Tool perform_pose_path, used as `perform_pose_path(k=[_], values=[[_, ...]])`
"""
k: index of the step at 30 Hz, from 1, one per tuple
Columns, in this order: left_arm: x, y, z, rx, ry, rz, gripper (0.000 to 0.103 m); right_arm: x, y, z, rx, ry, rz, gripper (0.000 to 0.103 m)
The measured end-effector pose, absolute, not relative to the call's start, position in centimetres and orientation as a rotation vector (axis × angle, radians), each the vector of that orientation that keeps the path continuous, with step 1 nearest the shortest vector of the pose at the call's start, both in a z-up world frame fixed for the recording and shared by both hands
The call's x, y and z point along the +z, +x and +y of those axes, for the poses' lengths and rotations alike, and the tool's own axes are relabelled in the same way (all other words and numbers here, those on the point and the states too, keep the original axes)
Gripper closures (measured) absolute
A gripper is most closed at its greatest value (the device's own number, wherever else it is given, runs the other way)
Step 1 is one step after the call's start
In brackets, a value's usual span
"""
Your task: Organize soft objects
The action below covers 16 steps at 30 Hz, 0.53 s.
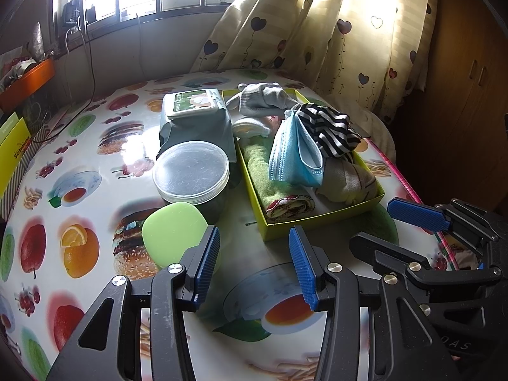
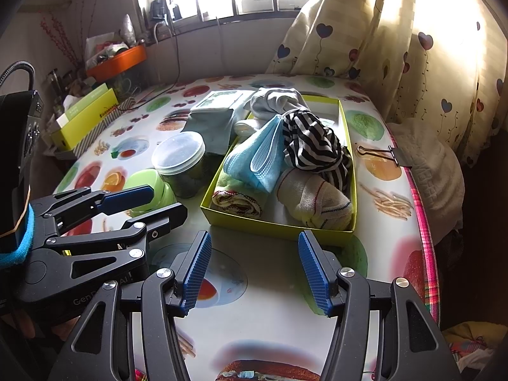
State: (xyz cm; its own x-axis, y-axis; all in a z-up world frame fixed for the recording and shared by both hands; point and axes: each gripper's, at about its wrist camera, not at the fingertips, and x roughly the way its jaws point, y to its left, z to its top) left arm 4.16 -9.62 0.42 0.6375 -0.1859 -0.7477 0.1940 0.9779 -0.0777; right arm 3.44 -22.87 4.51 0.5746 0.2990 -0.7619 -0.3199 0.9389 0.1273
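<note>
A yellow-green box (image 1: 320,219) (image 2: 273,225) on the table holds soft things: a blue face mask (image 1: 293,152) (image 2: 257,158), a black-and-white striped cloth (image 1: 330,127) (image 2: 311,143), a rolled green towel (image 1: 273,190) (image 2: 235,198), a rolled cream cloth (image 1: 349,181) (image 2: 314,200) and grey-white socks (image 1: 263,98) (image 2: 276,100). My left gripper (image 1: 254,265) is open and empty in front of the box. My right gripper (image 2: 254,273) is open and empty, also just short of the box. Each gripper shows in the other's view, the right (image 1: 419,212) and the left (image 2: 127,198).
A clear-lidded jar (image 1: 190,171) (image 2: 181,162), a green soap dish (image 1: 174,235) (image 2: 149,190) and a wet-wipes pack (image 1: 193,114) (image 2: 216,108) stand left of the box. A binder clip (image 2: 384,154) lies at the right table edge. Curtains hang behind; a yellow box (image 2: 85,117) and clutter sit far left.
</note>
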Motion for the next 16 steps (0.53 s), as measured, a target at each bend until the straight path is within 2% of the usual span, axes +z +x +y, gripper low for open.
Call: perform_pose_path(k=[16], values=[[0.23,3.97,-9.42,-0.207,0.024,0.849,0.056,4.45,3.22,-22.79,0.365,-0.026,0.889,0.046]])
